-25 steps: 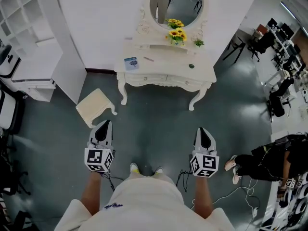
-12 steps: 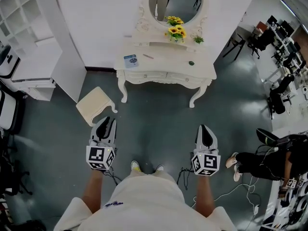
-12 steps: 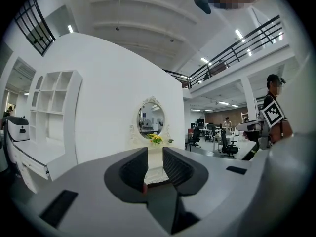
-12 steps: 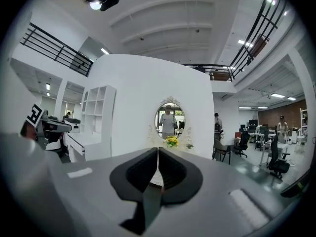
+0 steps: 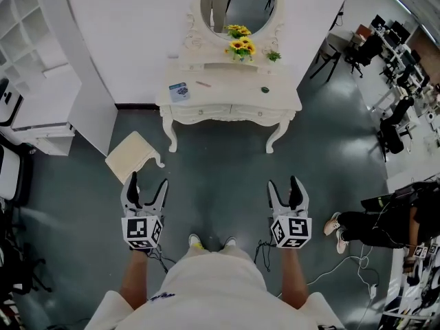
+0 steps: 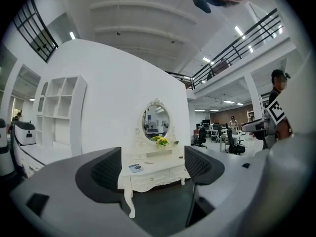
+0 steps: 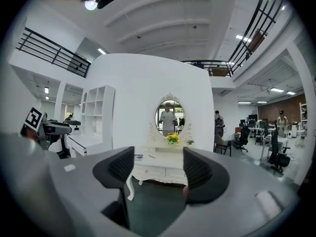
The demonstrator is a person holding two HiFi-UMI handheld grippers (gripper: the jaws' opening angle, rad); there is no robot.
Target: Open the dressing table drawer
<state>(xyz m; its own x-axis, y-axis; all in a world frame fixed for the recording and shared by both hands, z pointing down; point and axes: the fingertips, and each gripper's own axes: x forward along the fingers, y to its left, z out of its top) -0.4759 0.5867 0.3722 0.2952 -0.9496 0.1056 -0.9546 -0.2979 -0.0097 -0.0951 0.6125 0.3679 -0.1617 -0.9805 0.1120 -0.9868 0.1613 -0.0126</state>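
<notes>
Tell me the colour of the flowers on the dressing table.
Yellow flowers, best in the head view.

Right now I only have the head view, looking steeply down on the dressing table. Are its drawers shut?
Observer: Yes. Seen level in the left gripper view, both drawer fronts sit flush in the dressing table. Neither is pulled out.
Operator: Is anyone standing close to the table? I can't make out anybody there from above.
Observer: In the right gripper view a person stands beyond the table's right end, past the edge of the white wall. They are farther back than the table itself.
</notes>
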